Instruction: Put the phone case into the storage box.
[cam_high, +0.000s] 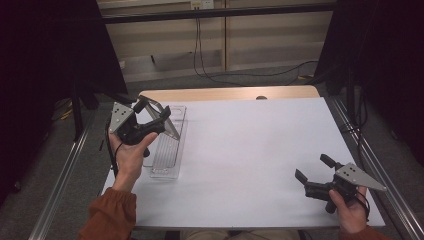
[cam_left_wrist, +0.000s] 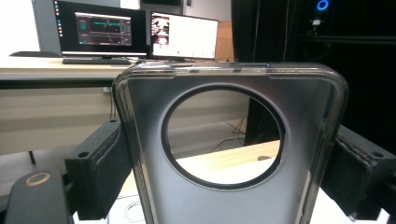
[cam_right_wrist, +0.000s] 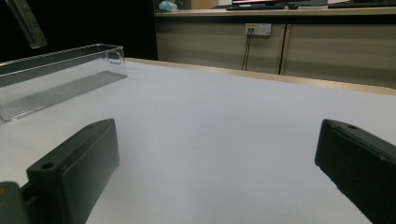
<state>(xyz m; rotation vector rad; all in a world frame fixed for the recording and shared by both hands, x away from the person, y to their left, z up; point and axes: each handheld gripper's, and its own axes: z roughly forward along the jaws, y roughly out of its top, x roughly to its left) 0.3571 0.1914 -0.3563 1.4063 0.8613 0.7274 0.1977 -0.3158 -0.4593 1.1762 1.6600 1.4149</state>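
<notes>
A translucent grey phone case (cam_high: 170, 125) with a large round camera hole is clamped by its side edges in my left gripper (cam_high: 154, 109), which is shut on it and held in the air over the far end of a clear plastic tray (cam_high: 165, 161). In the left gripper view the case (cam_left_wrist: 144, 121) stands upright between the two pads of the left gripper (cam_left_wrist: 229, 186). My right gripper (cam_high: 314, 168) is held low over the table's near right corner, open, with nothing between its fingers. The right gripper (cam_right_wrist: 215, 172) looks across the white mat toward the tray (cam_right_wrist: 60, 88).
A white mat (cam_high: 250, 150) covers the table, with a wooden strip (cam_high: 230, 93) along the far edge. The long tray has a ribbed floor and lies on the left side. Metal rails run down both sides of the table. Cables hang behind it.
</notes>
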